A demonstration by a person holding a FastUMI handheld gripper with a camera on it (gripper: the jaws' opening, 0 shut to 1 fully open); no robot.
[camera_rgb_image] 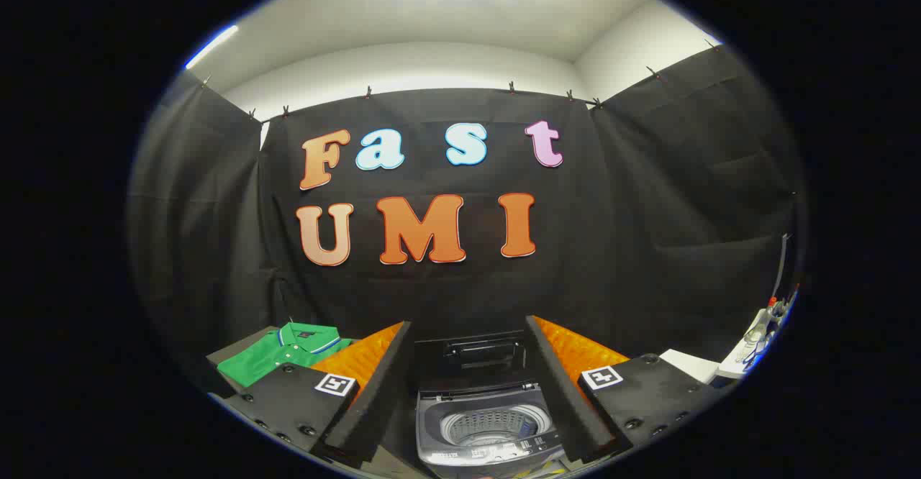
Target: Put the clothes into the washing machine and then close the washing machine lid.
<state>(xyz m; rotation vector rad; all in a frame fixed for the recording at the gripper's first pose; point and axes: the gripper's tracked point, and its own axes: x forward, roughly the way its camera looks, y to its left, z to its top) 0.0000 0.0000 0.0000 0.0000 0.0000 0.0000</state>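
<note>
- the green polo shirt (282, 355) is lying flat on the tabletop (234, 349), off to the left beyond the left finger, collar facing the back wall. nothing touching it yet, so it looks like the first step hasn't begun.
- the washing machine (483, 421) sits right ahead, framed between the two fingers, lid (471, 355) flipped up at the back and the drum (483, 425) open, guessing that's so the shirt can drop straight in.
- the claw (468, 393) is spread wide and holding nothing, hanging above the machine.
- next move probably means swinging left to grab the shirt.
- some small clutter sits far off to the right, too small to tell.
</note>
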